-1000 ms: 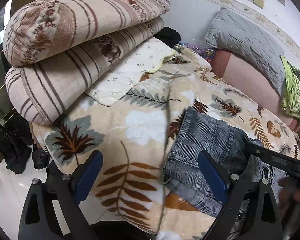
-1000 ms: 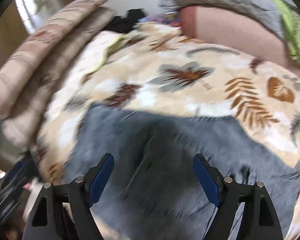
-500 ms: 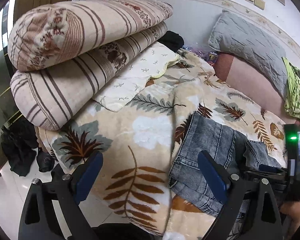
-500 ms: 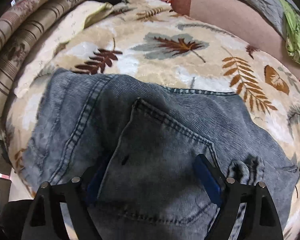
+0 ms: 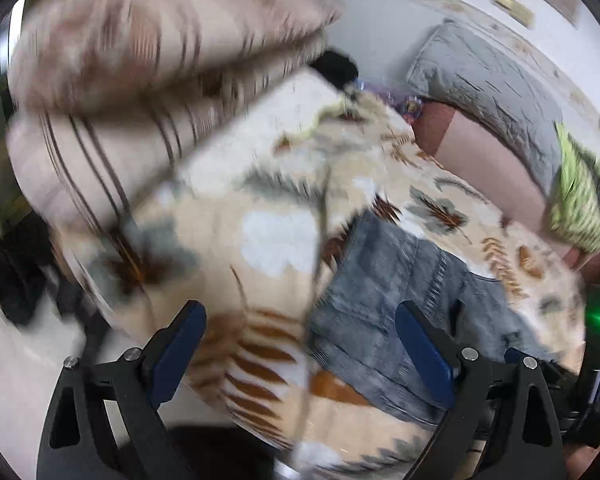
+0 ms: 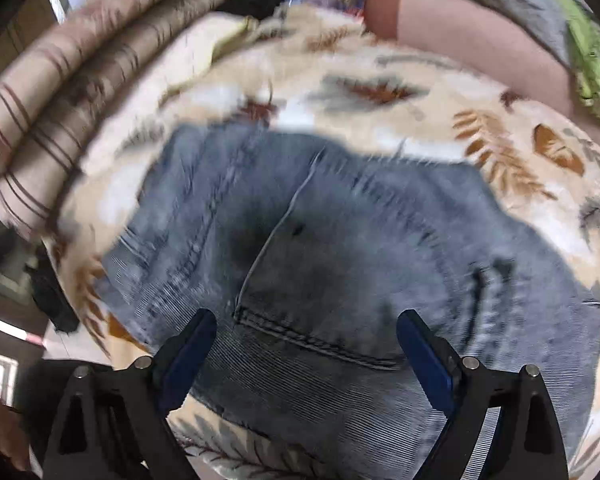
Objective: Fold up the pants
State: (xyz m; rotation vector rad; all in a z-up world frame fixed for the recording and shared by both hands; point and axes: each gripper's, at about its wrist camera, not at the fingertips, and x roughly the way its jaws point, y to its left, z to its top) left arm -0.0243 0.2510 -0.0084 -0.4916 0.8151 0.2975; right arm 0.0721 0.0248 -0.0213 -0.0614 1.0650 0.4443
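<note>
Right gripper (image 6: 304, 350): jaws wide apart, just been opening; blue pads clear of the cloth, nothing clamped. Denim lies under the gap, pocket seam between the fingers. Left gripper (image 5: 300, 346): jaws also wide apart, holding nothing; one finger over the blanket (image 5: 220, 248), the other over the denim.

Jeans (image 6: 340, 248): folded into a compact bundle, resting on the leaf-print blanket near the bed's near edge. Striped rolled bedding (image 5: 140, 80) along the left side; grey pillow (image 5: 488, 92) at the far side. Both views motion-blurred.
</note>
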